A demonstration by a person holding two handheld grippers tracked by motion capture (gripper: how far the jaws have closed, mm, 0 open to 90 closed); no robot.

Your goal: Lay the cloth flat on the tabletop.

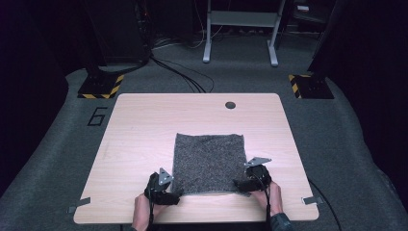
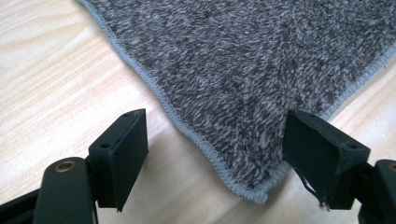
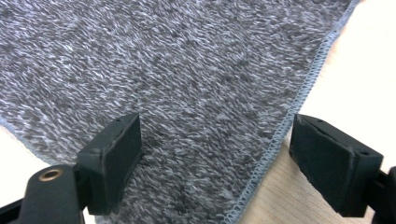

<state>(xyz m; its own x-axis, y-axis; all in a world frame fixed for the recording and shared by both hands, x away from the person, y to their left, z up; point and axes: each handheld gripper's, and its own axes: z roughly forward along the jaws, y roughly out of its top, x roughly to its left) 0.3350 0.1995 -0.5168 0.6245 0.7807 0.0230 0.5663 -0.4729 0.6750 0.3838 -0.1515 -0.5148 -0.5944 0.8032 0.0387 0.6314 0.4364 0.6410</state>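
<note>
From the high view, the grey cloth (image 1: pixel 208 162) lies flat and roughly square on the desk (image 1: pixel 139 134), nearer the person's edge than the far one, its sides running parallel to the desk's edges. The left gripper (image 1: pixel 174 195) sits at the cloth's near left corner and the right gripper (image 1: pixel 240 185) at its near right corner, each hand equally close to its own corner, so the cloth stretches away from both toward the far edge. In the left gripper view, the jaws stand wide apart with the stitched corner of the cloth lying between them on the wood; the corner points back toward the gripper, one jaw rests over bare desk, the other at the cloth's hem, and neither pad presses on the fabric. In the right gripper view, the jaws are likewise spread wide, one over the pile and one over bare wood beyond the hem, which runs diagonally between them; nothing is gripped. Judging from this, each gripper straddles an edge at its corner, ready to pinch it.
</note>
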